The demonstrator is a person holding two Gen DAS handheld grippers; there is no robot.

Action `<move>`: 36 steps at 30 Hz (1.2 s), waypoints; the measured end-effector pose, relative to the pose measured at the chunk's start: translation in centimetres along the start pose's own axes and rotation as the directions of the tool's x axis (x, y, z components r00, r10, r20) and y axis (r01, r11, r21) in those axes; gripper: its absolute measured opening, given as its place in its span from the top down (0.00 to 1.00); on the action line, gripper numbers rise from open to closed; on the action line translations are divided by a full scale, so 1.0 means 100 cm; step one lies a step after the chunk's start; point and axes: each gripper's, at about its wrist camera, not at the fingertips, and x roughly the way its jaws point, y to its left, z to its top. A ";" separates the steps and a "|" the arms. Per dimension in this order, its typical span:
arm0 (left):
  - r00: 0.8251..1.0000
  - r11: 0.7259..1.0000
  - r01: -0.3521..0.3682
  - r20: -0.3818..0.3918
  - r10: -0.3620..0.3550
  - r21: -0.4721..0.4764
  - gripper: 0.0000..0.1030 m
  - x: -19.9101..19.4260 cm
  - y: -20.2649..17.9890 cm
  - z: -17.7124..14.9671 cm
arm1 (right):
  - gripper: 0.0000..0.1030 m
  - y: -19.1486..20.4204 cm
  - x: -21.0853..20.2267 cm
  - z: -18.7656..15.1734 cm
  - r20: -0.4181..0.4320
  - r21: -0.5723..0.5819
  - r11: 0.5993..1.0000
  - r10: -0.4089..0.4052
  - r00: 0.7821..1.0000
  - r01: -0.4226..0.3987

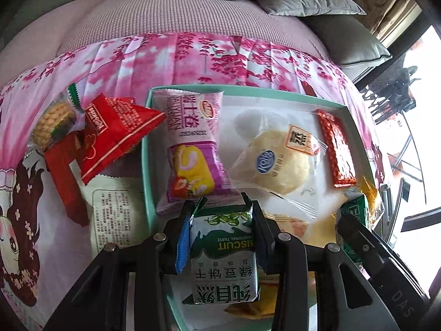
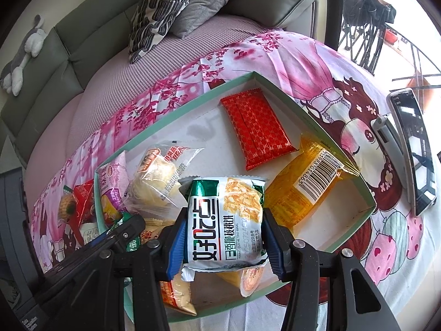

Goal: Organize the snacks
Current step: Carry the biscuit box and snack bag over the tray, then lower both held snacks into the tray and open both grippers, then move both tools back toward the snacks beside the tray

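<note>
You had both jaws clenched on pkts over the tray point(image 2: 366, 193), L gripper point(image 1: 222, 237) on the green biscuit pack point(image 1: 224, 253), R gripper point(image 2: 223, 234) on the walnut-cookie pack point(image 2: 226, 226); best set each flat in bare gaps w/o stacking.

Green biscuit packet point(image 1: 224, 251) between left tongs point(image 1: 222, 215) — above teal tray point(image 1: 145, 149).
</note>
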 end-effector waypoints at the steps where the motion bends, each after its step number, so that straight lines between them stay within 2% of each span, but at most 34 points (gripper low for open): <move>1: 1.000 1.000 -0.002 0.000 0.002 -0.003 0.60 -0.001 0.002 0.000 | 0.48 0.000 0.000 0.000 0.000 -0.001 1.000 -0.001 1.000 0.001; 8: 1.000 1.000 -0.004 0.015 0.004 0.001 0.49 -0.014 0.003 -0.002 | 0.44 0.000 -0.002 0.001 0.002 -0.001 1.000 -0.006 1.000 0.006; 10: 1.000 1.000 -0.013 0.025 0.013 0.002 0.49 -0.021 0.003 -0.002 | 0.44 0.002 -0.005 0.002 0.013 -0.007 1.000 -0.009 1.000 0.009; 16: 0.992 0.992 -0.121 0.021 0.121 -0.022 0.48 -0.033 0.016 -0.002 | 0.44 0.003 -0.008 0.002 0.021 -0.024 1.000 -0.012 1.000 0.012; 20: 0.989 0.988 -0.147 0.026 0.148 -0.051 0.46 -0.040 0.030 -0.001 | 0.43 0.005 -0.007 0.001 0.015 -0.041 0.999 -0.025 1.000 0.025; 21: 0.988 0.987 -0.152 0.027 0.154 -0.056 0.41 -0.042 0.032 -0.002 | 0.41 0.006 -0.007 0.001 0.015 -0.046 0.998 -0.030 0.999 0.031; 22: 0.987 0.985 -0.159 0.028 0.161 -0.061 0.31 -0.043 0.034 -0.002 | 0.41 0.007 -0.006 0.001 0.016 -0.052 0.998 -0.035 0.999 0.036; 23: 0.985 0.984 -0.168 0.030 0.170 -0.065 0.27 -0.044 0.037 -0.003 | 0.38 0.008 -0.006 0.001 0.018 -0.059 0.997 -0.041 0.999 0.042; 29: 0.976 0.972 -0.213 0.022 0.216 -0.098 0.22 -0.044 0.044 -0.003 | 0.23 0.010 -0.003 0.001 0.018 -0.069 0.996 -0.049 0.999 0.050; 33: 0.969 0.965 -0.241 0.024 0.245 -0.107 0.20 -0.043 0.046 -0.005 | 0.20 0.012 -0.002 0.001 0.021 -0.075 0.996 -0.045 0.999 0.047; 36: 0.964 0.959 -0.261 0.032 0.266 -0.114 0.12 -0.044 0.047 -0.006 | 0.12 0.010 -0.001 0.001 0.028 -0.066 0.996 -0.050 0.998 0.052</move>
